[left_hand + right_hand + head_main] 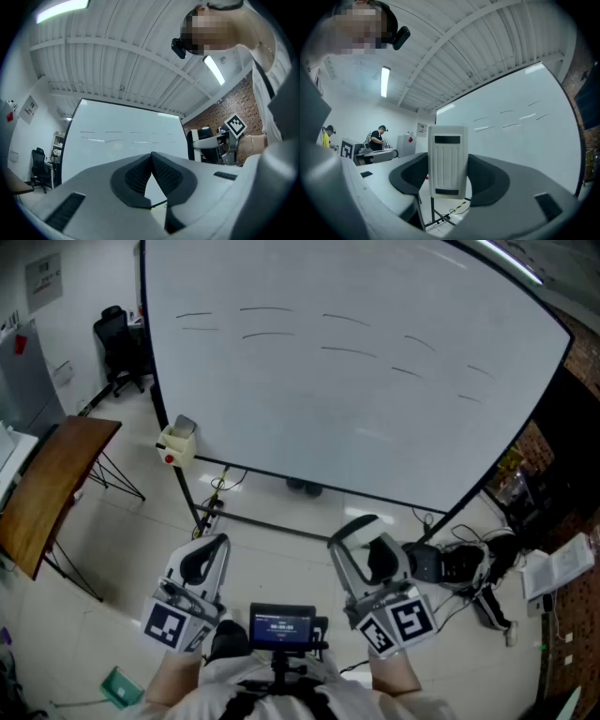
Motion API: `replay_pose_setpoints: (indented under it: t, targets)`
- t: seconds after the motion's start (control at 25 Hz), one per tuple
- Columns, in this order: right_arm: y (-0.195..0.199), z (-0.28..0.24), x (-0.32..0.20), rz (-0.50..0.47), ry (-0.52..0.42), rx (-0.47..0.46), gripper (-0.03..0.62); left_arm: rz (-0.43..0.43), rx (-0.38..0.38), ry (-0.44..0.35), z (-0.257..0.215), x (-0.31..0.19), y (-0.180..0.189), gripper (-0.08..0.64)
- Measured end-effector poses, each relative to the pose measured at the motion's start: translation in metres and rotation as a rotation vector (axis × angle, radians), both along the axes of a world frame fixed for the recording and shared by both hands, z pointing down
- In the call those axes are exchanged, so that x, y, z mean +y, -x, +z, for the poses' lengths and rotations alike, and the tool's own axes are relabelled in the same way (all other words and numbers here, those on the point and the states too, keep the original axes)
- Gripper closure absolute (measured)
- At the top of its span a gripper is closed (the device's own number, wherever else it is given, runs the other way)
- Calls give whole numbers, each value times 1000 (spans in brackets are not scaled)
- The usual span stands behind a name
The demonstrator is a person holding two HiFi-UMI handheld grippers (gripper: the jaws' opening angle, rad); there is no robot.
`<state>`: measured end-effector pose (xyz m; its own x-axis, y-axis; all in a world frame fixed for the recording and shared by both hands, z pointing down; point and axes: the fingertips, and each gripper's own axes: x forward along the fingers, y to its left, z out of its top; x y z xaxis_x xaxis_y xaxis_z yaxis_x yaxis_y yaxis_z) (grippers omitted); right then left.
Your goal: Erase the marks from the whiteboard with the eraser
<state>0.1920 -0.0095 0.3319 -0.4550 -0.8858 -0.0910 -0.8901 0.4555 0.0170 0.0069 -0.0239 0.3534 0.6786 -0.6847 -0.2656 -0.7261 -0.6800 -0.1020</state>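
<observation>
Closest to me is the small screen [281, 624] on the chest mount, low in the head view between the two marker cubes. Just beyond it on the left, the left gripper [151, 158] has its jaws closed tip to tip, with nothing between them. On the right, the right gripper [449, 174] is clamped on the eraser [448, 152], a white ribbed block standing upright between the dark pads. Both tools hang over the pale tiled floor [141, 540], short of the board and not touching it.

Farther out, the whiteboard [356, 427] stands on a black stand and fills most of the view. Across its upper part run the marks [267, 308] — two loose rows of short dark strokes, left to right.

At the board's left leg sits a cream box [176, 442]. Left of that is a brown wooden table [47, 493] and, farther back, a black office chair [117, 348]. Dark cables [459, 563] lie tangled on the floor to the right.
</observation>
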Motion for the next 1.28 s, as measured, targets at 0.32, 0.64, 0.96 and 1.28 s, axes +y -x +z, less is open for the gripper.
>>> replay_pose_setpoints:
  t: [0.32, 0.64, 0.96, 1.28]
  targets:
    - [60, -4, -82, 46, -19, 3, 336, 45, 9, -13, -6, -87, 62, 560]
    - [116, -22, -165, 144, -64, 9, 336, 98, -8, -67, -27, -181, 122, 560]
    - [113, -36, -185, 272, -128, 79, 336, 186, 0, -61, -22, -206, 118, 560]
    - [121, -71, -232, 366, -201, 189, 336, 214, 27, -50, -15, -232, 120, 560]
